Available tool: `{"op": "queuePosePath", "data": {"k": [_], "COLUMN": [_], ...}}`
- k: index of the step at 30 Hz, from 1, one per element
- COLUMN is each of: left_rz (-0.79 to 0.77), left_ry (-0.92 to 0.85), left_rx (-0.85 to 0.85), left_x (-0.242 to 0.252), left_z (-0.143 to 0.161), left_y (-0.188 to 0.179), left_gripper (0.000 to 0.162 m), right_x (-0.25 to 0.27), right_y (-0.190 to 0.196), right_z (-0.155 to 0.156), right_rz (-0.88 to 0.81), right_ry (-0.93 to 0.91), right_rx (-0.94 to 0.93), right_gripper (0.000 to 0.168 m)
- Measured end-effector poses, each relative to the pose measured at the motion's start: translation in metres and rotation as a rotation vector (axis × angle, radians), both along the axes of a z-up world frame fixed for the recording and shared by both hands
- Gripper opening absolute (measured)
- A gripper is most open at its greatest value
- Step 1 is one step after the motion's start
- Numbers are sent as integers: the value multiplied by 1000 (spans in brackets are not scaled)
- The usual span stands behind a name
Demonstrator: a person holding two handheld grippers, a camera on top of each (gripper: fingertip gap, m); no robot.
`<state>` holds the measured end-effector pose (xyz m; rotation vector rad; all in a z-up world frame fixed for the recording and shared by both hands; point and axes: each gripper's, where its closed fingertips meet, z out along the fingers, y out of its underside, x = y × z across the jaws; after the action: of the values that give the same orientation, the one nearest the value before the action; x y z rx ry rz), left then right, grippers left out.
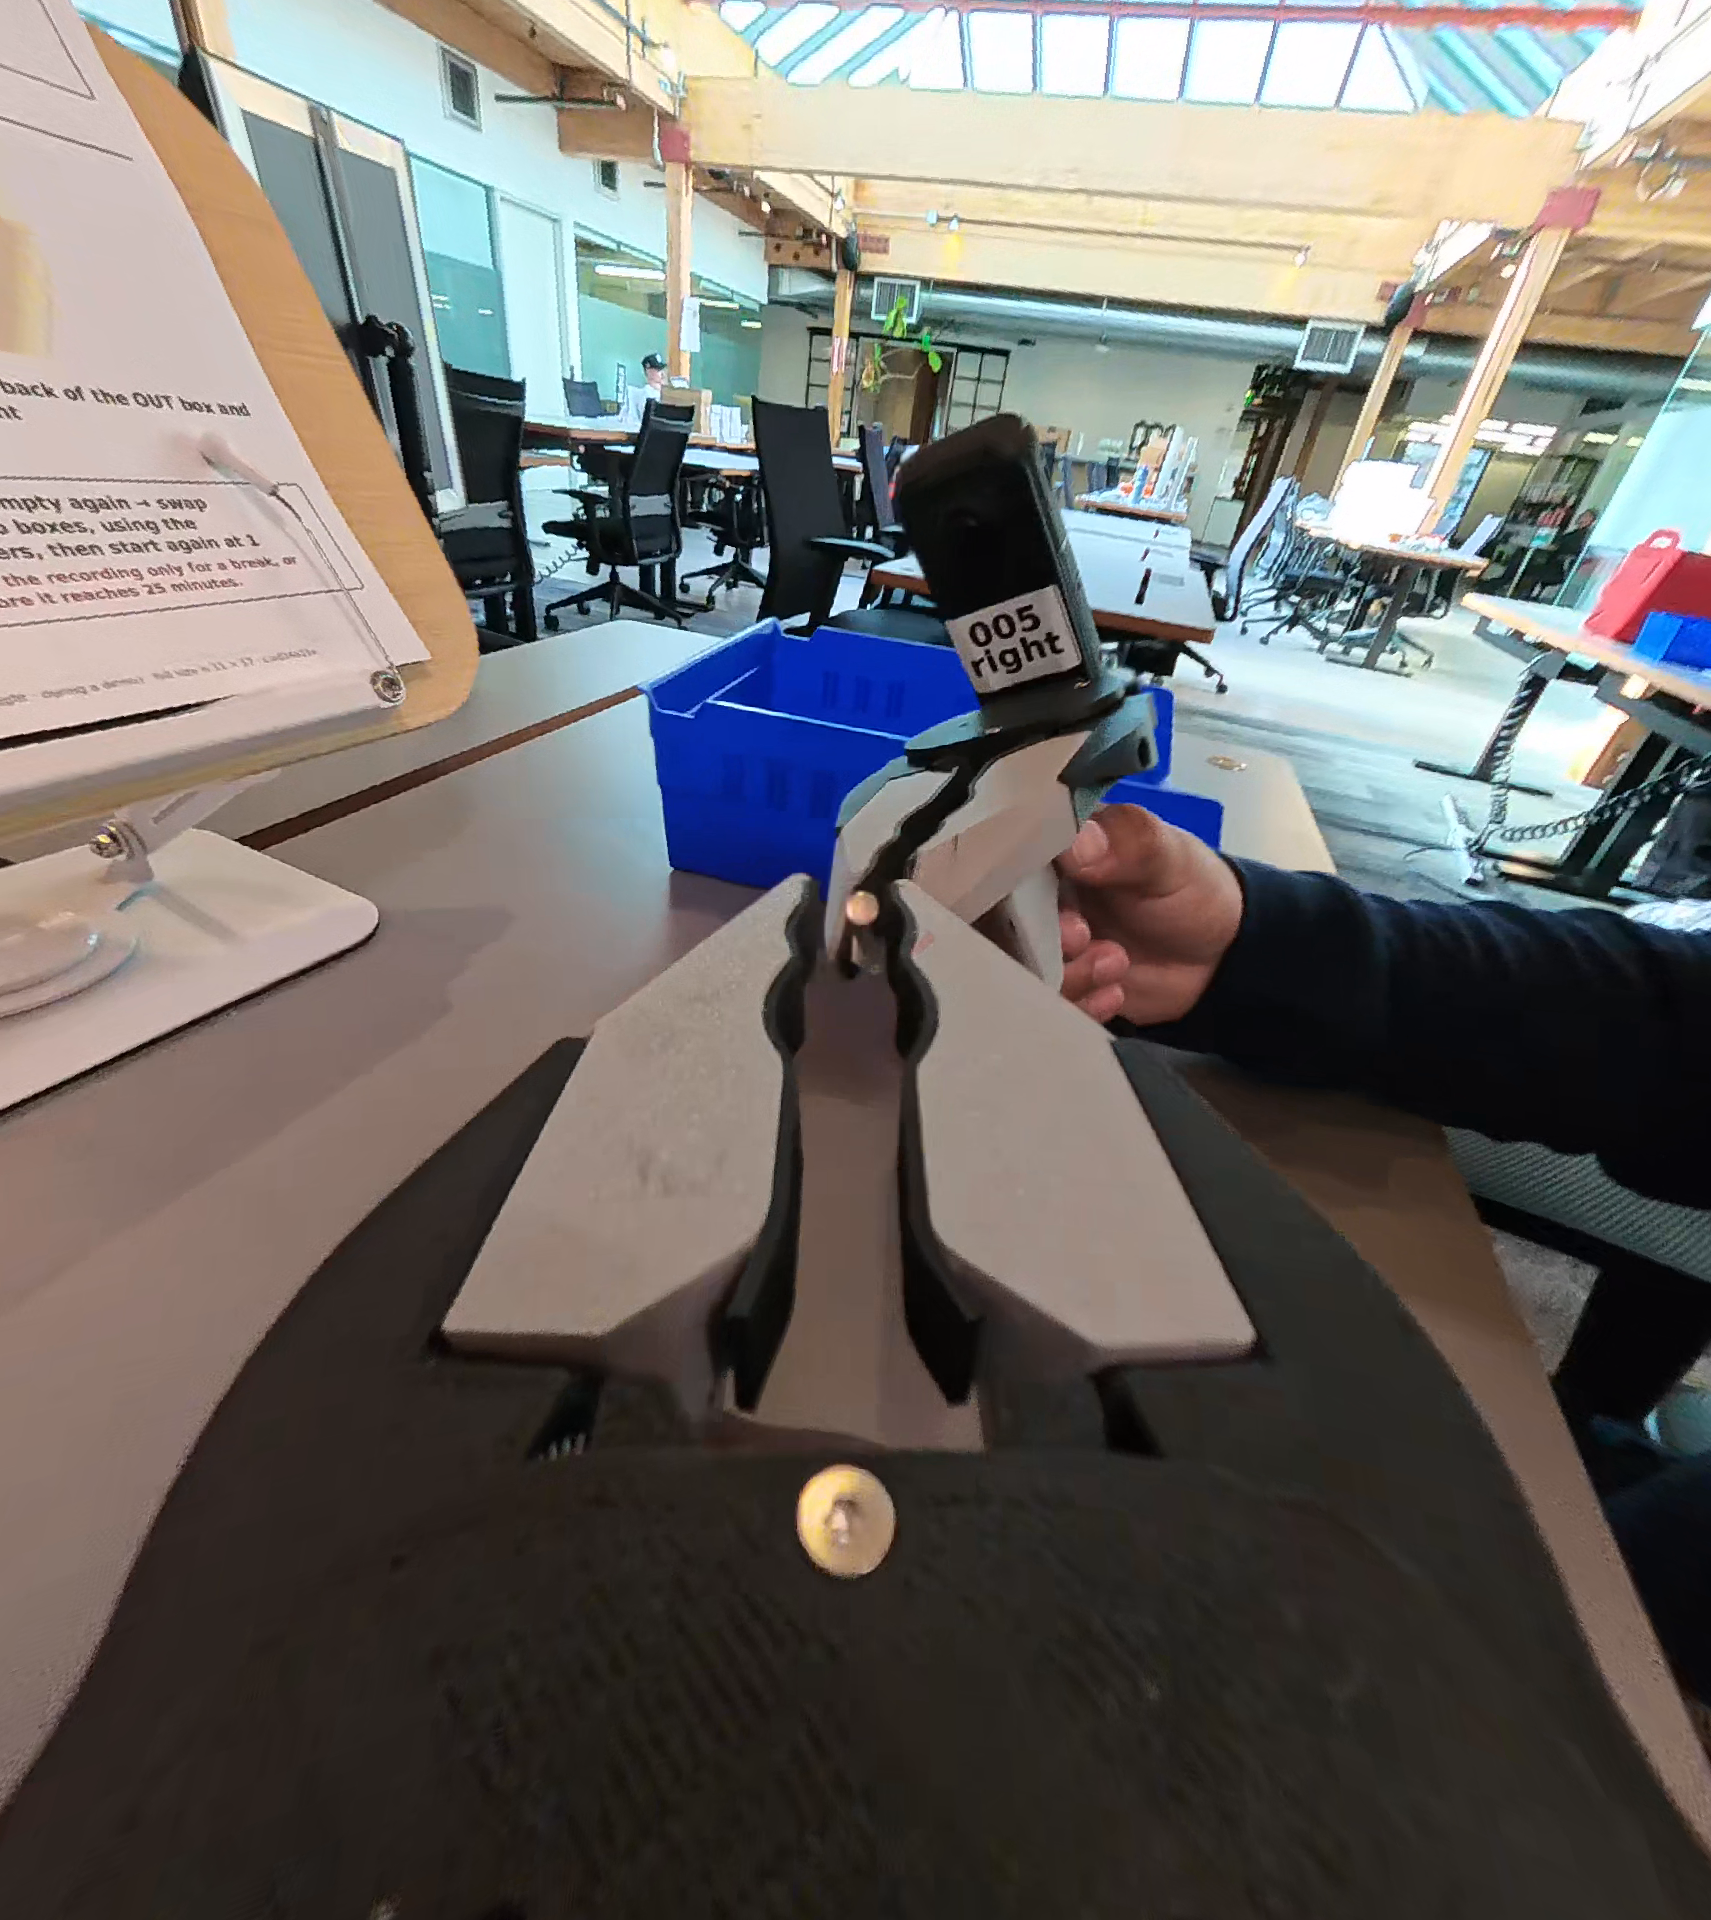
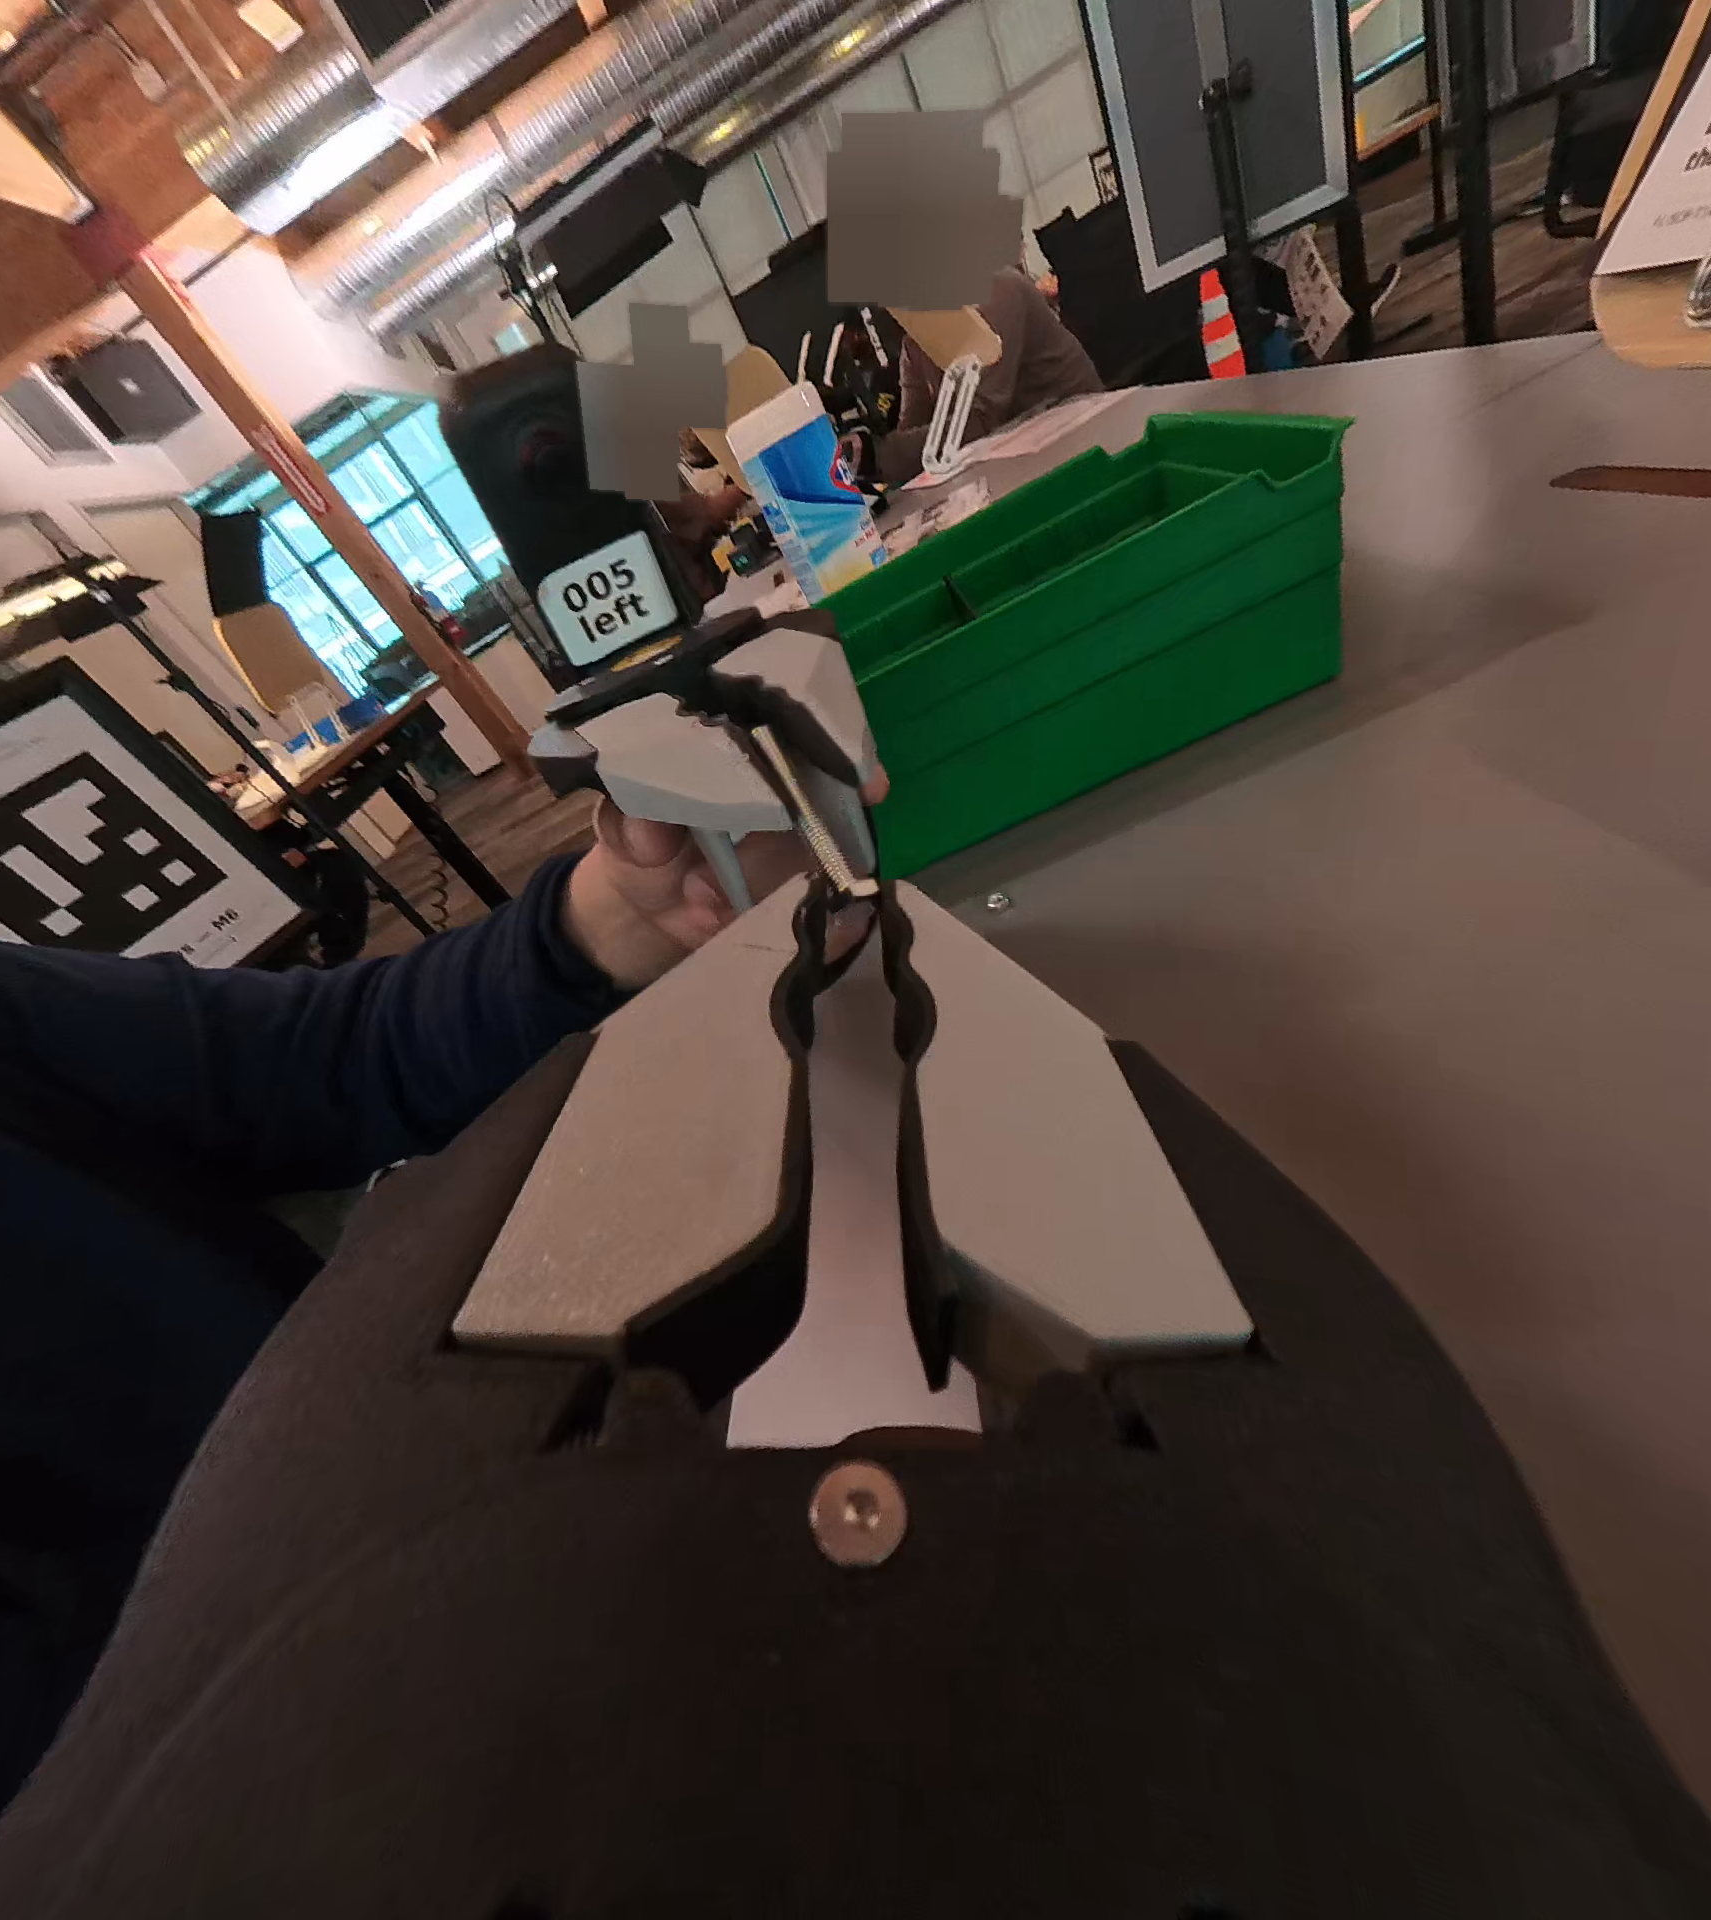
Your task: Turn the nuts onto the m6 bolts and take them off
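- Surface: a grey-brown table [image 1: 539,831] in an open workshop hall with timber beams, skylights, office chairs and further desks behind.
- Task item: the bolt [image 2: 809,821] is held in the air above the table, between the two tools, threaded shank slanting down to the nut [image 2: 856,891] at its lower end; in the left wrist view the bolt [image 1: 863,920] shows end-on, head toward the camera.
- Left gripper [image 1: 851,935]: fingers drawn close at the tips with the bolt head between them; the right wrist view shows this left gripper [image 2: 789,727] pinching the upper part of the shank.
- Right gripper [image 2: 846,920]: tips nipped in on the nut. Seen from the left wrist view, the right gripper [image 1: 866,904] meets the bolt tip to tip.
- Edges: the table's far edge runs behind the blue bin [image 1: 778,769]; bare tabletop lies to the right of the green bin [image 2: 1121,644].
- Surroundings: both bins stand near the tools but apart from them. A document stand [image 1: 155,499] with a printed sheet occupies the left side. A hand [image 1: 1142,914] in a dark sleeve grips the right tool's handle.
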<state>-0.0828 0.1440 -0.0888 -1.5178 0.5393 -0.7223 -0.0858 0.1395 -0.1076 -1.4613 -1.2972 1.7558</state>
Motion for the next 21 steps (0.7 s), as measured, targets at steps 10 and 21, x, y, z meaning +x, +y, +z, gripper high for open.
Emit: {"op": "queuePosePath", "data": {"k": [10, 21], "left_rz": [-40, -36], "left_ry": [14, 77], "left_rx": [6, -41], "left_x": [8, 8], "left_z": [-1, -6], "left_y": [-4, -6], "left_gripper": [3, 3], "right_x": [-1, 0], "right_y": [-7, -8], "right_z": [5, -10], "right_rz": [41, 21], "right_ry": [37, -30], "right_rx": [-76, 66], "right_gripper": [7, 0]}}
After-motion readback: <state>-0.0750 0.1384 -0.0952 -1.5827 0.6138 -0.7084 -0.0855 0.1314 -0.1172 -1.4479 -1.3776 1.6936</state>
